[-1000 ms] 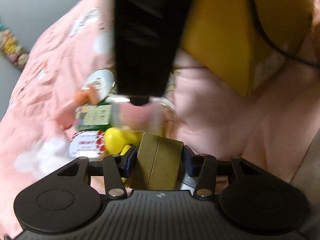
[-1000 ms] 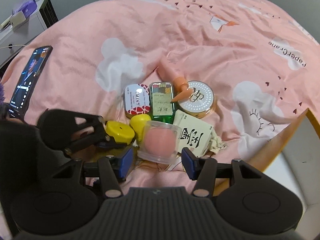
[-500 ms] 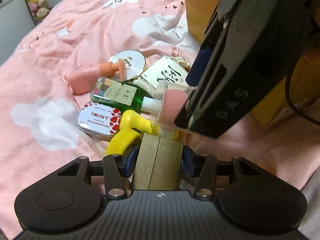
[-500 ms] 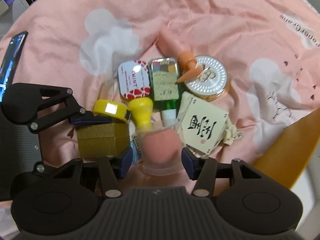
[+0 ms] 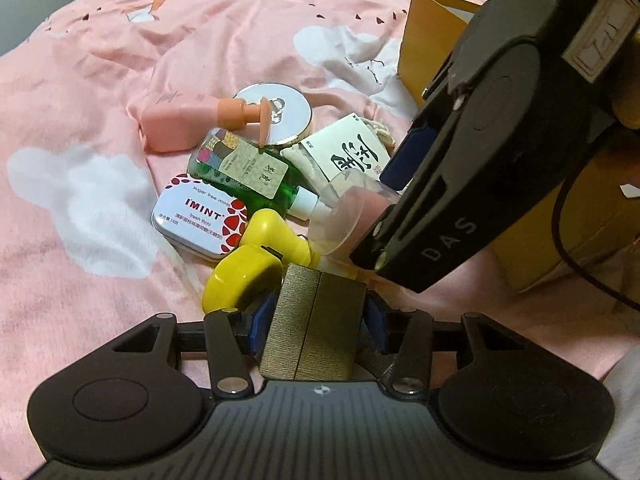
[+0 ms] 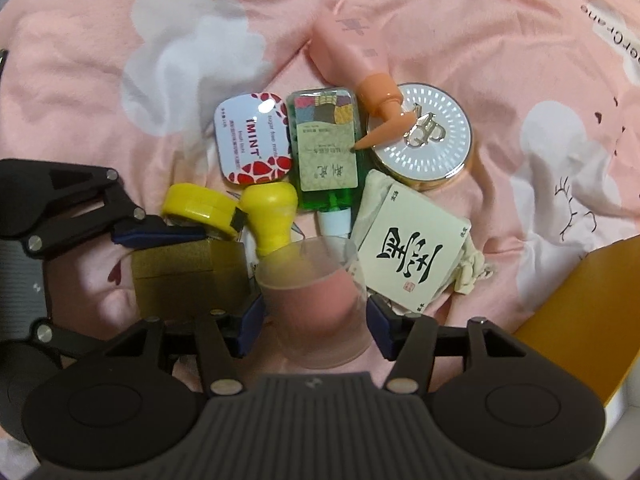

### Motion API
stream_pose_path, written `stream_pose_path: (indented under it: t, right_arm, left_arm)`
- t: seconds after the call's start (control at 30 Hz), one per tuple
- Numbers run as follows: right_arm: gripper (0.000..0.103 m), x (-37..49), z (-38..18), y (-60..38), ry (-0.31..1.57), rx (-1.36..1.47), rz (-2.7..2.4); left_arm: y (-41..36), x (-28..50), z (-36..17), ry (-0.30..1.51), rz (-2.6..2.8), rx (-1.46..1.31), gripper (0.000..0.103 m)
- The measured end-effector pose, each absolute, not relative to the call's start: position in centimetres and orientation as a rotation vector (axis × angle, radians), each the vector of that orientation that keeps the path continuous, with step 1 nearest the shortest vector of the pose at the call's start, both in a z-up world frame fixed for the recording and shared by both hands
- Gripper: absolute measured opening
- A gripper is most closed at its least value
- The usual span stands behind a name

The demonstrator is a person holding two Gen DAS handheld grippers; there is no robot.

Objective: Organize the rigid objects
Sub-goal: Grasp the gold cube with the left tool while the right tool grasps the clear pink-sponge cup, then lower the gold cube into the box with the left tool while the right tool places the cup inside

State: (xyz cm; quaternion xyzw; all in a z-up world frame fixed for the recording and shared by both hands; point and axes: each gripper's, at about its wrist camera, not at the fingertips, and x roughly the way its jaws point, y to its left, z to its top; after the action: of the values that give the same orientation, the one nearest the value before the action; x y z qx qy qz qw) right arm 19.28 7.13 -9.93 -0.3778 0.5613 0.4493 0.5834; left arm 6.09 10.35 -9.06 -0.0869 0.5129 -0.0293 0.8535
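Observation:
My left gripper is shut on a gold box, low over the pink bed cover and right beside a yellow two-piece object. My right gripper points straight down with a clear cup holding something pink between its blue pads. Its jaws are opening, the pads still at the cup's sides. In the left wrist view the cup tilts against the pile. The gold box sits just left of the cup.
A mint tin, green bottle, pink pump bottle, round silver compact and a white card on a cloth pouch lie bunched together. An orange box stands to the right.
The right gripper has come down with the cup onto the near edge of the pile. The left gripper rolled and moved in with the gold box beside the yellow object.

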Motion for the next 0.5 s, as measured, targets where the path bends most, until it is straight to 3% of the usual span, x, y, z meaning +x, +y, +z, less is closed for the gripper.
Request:
stream_pose_path:
  t: [0.23, 0.5]
  right_arm:
    - [0.063, 19.9, -11.2, 8.4, 1.357, -0.902, 1.036]
    - [0.062, 19.5, -9.2, 7.3, 1.275, -0.848, 1.045]
  left_arm:
    - [10.4, 6.4, -9.4, 1.092, -0.064, -0.18, 0.06]
    - [9.1, 5.5, -8.3, 1.034, -0.043, -0.108, 0.054]
